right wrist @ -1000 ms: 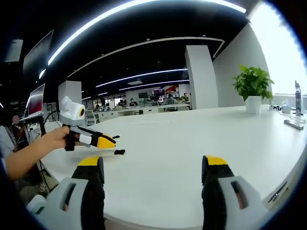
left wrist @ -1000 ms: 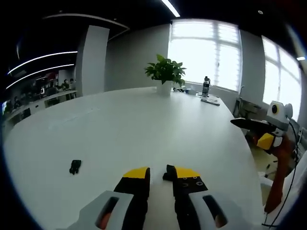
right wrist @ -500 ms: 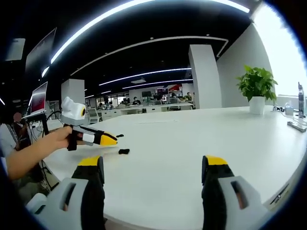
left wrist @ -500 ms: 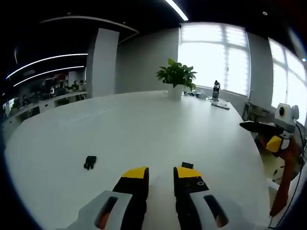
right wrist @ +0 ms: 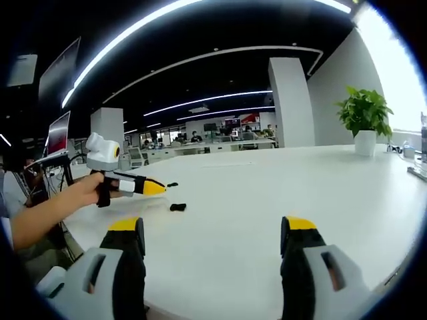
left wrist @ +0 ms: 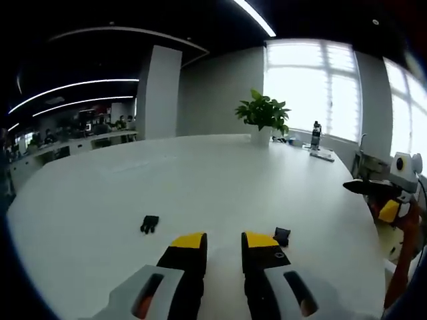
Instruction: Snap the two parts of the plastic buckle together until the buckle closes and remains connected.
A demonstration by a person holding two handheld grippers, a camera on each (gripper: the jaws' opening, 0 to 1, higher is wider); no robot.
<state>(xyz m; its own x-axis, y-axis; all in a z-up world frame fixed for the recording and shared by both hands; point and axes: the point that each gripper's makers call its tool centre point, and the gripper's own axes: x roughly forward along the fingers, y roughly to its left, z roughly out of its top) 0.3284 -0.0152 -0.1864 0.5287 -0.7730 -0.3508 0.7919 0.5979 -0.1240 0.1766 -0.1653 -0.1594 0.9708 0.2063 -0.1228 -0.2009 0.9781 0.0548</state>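
Two small black buckle parts lie apart on the white table (left wrist: 200,180). One part (left wrist: 149,224) is ahead and left of my left gripper (left wrist: 225,244). The other part (left wrist: 281,236) lies just right of its right jaw, not between the jaws. The left gripper's yellow-tipped jaws stand close together with nothing in them. In the right gripper view the left gripper (right wrist: 155,188) hovers low over the table in a person's hand (right wrist: 83,193), with one buckle part (right wrist: 177,207) in front of it and the other part (right wrist: 173,185) behind its tip. My right gripper (right wrist: 213,230) is open wide and empty at the table's edge, and it also appears as the right gripper (left wrist: 373,199) off the table's right side.
A potted plant (left wrist: 264,117) and a bottle (left wrist: 315,135) stand at the table's far end by the windows. A white pillar (right wrist: 291,100) and office desks lie beyond. The table's rounded edge (right wrist: 220,303) runs just under my right gripper.
The left gripper view has swung left, so both buckle parts and the plant slid right in it. The part that sat at the right jaw's tip now lies beside it. Both grippers keep their state.
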